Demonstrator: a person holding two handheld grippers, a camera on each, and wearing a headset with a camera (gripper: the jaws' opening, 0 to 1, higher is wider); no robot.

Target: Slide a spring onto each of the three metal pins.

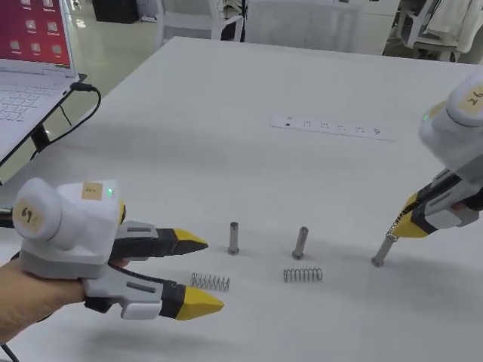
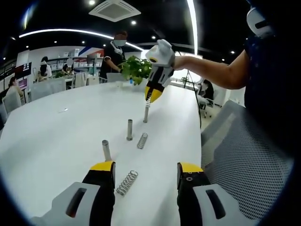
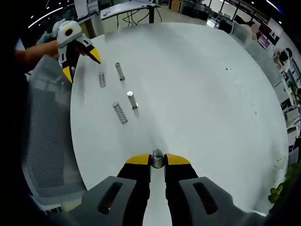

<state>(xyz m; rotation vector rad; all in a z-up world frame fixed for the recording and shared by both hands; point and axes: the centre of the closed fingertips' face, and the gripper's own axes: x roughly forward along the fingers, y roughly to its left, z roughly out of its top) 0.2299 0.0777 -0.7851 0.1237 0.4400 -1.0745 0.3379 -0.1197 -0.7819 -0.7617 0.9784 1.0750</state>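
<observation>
White table (image 1: 226, 113), three metal pins upright in a row toward the near edge, well apart from one another: left pin (image 1: 233, 237), middle pin (image 1: 300, 243), right pin (image 1: 383, 251). Two loose springs flat on the surface: first spring (image 1: 210, 282) just to the near side of the left pin, second spring (image 1: 303, 274) just to the near side of the middle pin, neither touching a pin. Third spring (image 1: 392, 225) pinched between the closed-in jaws of the right gripper (image 3: 157, 159), tilted, lower end at the top of the right pin; whether already over the pin, not discernible. Left gripper (image 1: 211, 273) over the near edge, left of the pins, jaws spread, nothing between them, tips toward the first spring. Power strip (image 1: 332, 127) flat toward the far edge. Laptop (image 1: 30, 68), open, off the left edge.
</observation>
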